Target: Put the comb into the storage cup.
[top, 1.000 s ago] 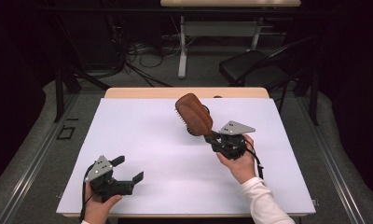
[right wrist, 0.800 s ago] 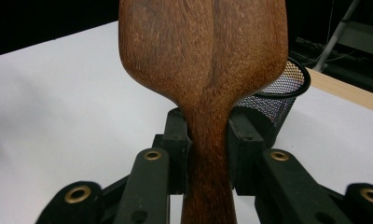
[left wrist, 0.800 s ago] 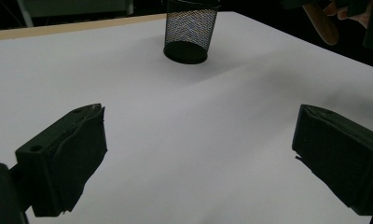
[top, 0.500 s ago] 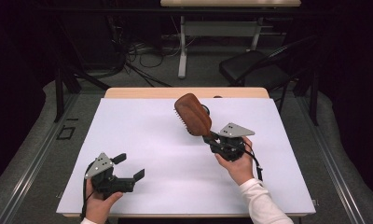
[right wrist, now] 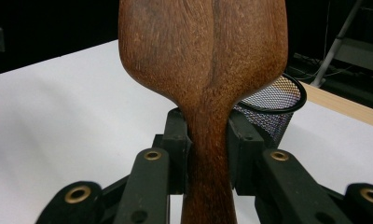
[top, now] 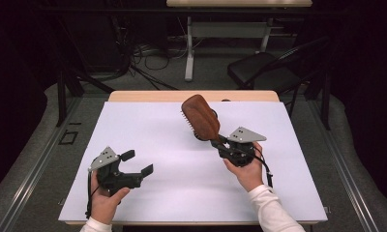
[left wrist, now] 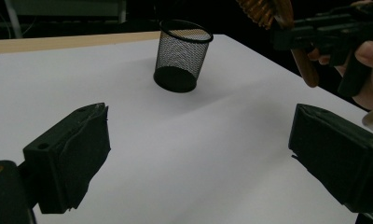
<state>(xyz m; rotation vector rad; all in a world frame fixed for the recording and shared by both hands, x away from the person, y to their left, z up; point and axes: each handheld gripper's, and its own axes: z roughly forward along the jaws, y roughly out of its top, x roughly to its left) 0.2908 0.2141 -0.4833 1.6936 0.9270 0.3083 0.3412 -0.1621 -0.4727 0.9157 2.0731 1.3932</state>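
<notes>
The white rectangular table top (top: 148, 145) carries a black wire-mesh pen cup (left wrist: 181, 55) toward its far side, w/ the brown wooden paddle hairbrush (top: 200, 117) held up in the air just in front of it, head raised & tilted, bristles facing left. The right gripper (right wrist: 208, 156) is clamped on the brush's narrow handle neck, best hold since the head's broad; it looks stiff, light, smooth wood, prob a bit slippery, so grip firm. The left gripper (top: 136, 162) hovers low at near left, jaws apart & just narrowing a little, nothing between

Black mesh cup (left wrist: 182, 55) upright on white table (top: 157, 130); chair (top: 264, 72) beyond.
</notes>
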